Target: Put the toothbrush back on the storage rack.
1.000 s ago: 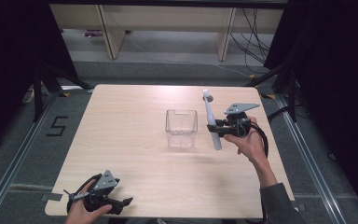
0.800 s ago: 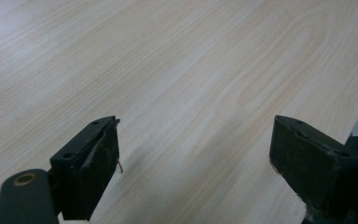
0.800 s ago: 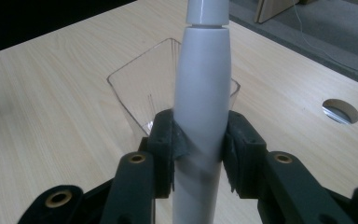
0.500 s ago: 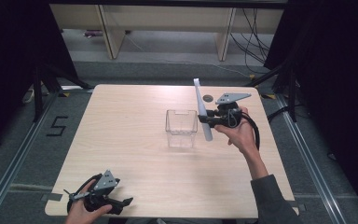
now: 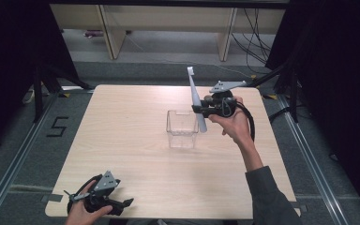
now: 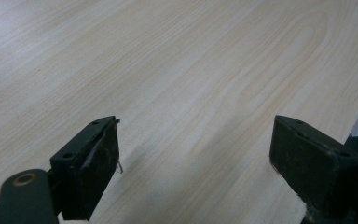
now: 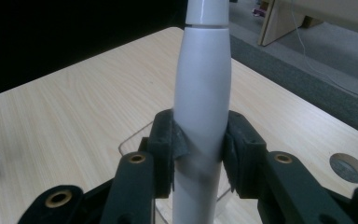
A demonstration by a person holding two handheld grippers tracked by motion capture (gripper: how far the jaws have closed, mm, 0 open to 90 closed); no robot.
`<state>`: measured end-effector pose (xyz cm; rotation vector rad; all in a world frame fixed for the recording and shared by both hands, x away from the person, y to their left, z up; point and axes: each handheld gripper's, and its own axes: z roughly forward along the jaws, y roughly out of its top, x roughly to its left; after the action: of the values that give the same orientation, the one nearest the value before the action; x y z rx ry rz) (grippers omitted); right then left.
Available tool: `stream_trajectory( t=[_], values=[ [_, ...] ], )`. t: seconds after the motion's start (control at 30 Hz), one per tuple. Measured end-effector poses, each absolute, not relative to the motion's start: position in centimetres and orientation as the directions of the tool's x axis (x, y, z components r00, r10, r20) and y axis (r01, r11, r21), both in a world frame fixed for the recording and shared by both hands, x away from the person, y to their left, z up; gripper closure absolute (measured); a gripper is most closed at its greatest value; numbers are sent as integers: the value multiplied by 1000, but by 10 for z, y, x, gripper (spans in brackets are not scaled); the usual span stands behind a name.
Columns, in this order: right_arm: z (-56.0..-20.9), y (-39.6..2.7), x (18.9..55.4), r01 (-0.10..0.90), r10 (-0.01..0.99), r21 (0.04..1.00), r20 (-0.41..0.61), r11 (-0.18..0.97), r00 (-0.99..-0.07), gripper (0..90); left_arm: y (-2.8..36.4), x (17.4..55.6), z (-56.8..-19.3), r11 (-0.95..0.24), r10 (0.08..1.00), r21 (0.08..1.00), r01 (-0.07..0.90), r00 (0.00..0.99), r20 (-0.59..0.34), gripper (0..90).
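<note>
Right now your right gripper (image 5: pixel 201 109) clamps the white toothbrush (image 5: pixel 195 97) upright at frame centre, just beside the clear box (image 5: pixel 182 129); your left gripper (image 5: pixel 122 204), lower left, gapes empty.

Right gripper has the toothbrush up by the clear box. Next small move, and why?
Probably ease it leftward over the box, then lower. The right gripper is clamped on the toothbrush, held nearly upright, its lower end beside the box's right wall rather than over the opening.
</note>
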<state>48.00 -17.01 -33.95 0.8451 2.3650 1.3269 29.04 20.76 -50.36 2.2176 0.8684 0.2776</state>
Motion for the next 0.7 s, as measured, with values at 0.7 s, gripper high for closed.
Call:
stream_trajectory(
  t=[0.7],
  values=[
    [-359,-131,503,393,617,818,60,420,-785,669,209,290,-503,-511,662,700,499,748,-50,154]
  ],
)
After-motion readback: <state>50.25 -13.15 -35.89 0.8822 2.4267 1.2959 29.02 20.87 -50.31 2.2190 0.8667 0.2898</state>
